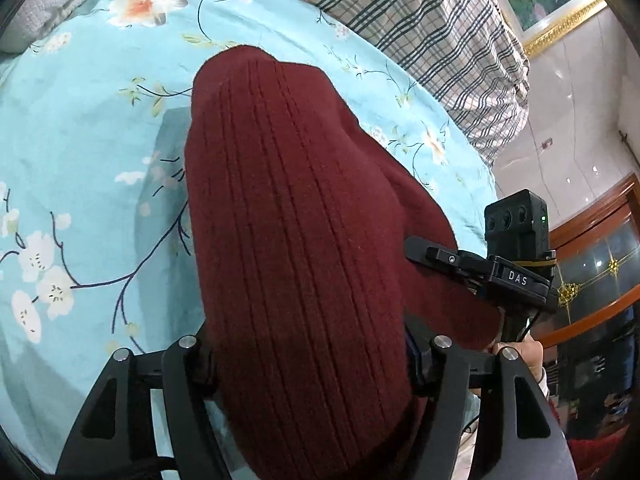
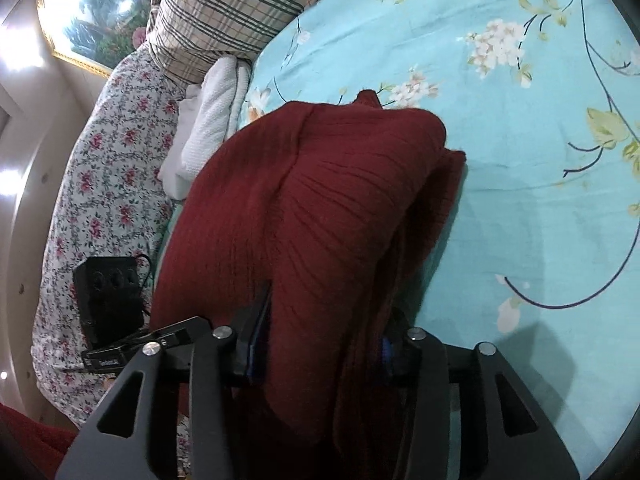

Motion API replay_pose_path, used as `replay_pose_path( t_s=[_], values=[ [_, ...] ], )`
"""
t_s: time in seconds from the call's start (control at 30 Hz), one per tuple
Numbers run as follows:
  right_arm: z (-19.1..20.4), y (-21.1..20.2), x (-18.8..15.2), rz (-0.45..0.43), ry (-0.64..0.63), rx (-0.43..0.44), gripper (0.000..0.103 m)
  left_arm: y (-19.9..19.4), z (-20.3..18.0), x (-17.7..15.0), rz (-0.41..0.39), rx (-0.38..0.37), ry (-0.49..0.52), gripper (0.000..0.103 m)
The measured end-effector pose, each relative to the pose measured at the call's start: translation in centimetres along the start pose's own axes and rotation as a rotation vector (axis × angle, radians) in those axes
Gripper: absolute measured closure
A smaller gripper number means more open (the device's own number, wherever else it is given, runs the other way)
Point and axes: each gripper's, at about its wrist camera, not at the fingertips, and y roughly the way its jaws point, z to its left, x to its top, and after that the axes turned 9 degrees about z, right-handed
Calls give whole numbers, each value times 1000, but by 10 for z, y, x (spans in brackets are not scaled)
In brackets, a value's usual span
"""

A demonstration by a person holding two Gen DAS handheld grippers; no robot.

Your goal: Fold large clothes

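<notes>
Dark red ribbed knit sweater [image 1: 296,216] bunched thick between the jaws of the left hand-held gripper [image 1: 312,364], pinched there and draped forward over the bed. Same sweater [image 2: 320,208] gathered between the jaws of the right hand-held gripper [image 2: 320,356], likewise pinched, folds hanging down past the blue pads. Far end of the garment resting on the turquoise floral bedsheet [image 1: 80,152]. Right hand-held gripper [image 1: 516,264] visible from the left wrist view just beside the sweater's right edge, a hand [image 1: 524,354] below it. Plaid quilt [image 2: 228,12] heaped along the far side of the bed, a white towel [image 2: 208,120] and a pink-flowered cover [image 2: 100,184] next to it. Framed landscape painting [image 2: 100,12] on the wall behind.
</notes>
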Motion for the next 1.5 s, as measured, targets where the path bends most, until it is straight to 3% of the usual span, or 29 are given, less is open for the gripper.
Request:
replay_pose_path(
  t_s=[0.07, 0.13, 0.23, 0.4, 0.57, 0.6, 0.63, 0.67, 0.7, 0.8, 0.87, 1.0, 1.07, 1.17, 1.27, 1.37, 1.5],
  values=[
    [-2, -3, -1, 3, 10, -10, 50, -6, 4, -1, 0, -14, -10, 35],
    [-3, -9, -1, 0, 17, -40, 38, -18, 11, -5, -1, -23, -20, 35],
    [-2, -27, 0, -48, 13, -94, 36, -39, 20, -12, -22, -13, -21, 34],
    [0, -45, 14, -114, 14, -118, 36, -80, 16, -1, -162, 86, 24, 35],
    [7, -24, 38, -76, -1, -134, 36, -84, -8, 30, -197, 46, 121, 40],
    [10, -19, 42, -66, -14, -138, 44, -81, -13, 34, -197, 43, 143, 42],
    [14, -14, 46, -54, -30, -150, 70, -78, -17, 37, -193, 36, 164, 43],
    [24, -9, 53, -47, -63, -162, 82, -72, -22, 40, -182, 25, 180, 46],
    [33, -10, 56, -64, -97, -160, 88, -66, -23, 40, -167, 21, 183, 49],
    [70, -29, 60, -161, -221, -139, 91, -50, -23, 38, -109, 16, 189, 49],
    [76, -39, 61, -198, -243, -175, 91, -37, -14, 32, -85, 23, 151, 50],
    [24, -19, 62, -98, -110, -304, 95, -13, -9, 15, -101, 54, 80, 50],
    [-4, -6, 55, -45, -30, -299, 95, -7, -20, 12, -122, 105, 94, 49],
    [-8, -14, 47, -74, 13, -287, 85, -3, -31, 14, -106, 133, 110, 42],
    [16, -39, 41, -143, -4, -310, 83, -19, -27, 21, -84, 82, 117, 44],
    [44, -50, 30, -177, -38, -207, 83, -51, -11, 38, -143, 65, 81, 44],
    [71, -22, 11, -127, -85, -86, 83, -62, 15, 74, -168, 101, 36, 47]
  ],
)
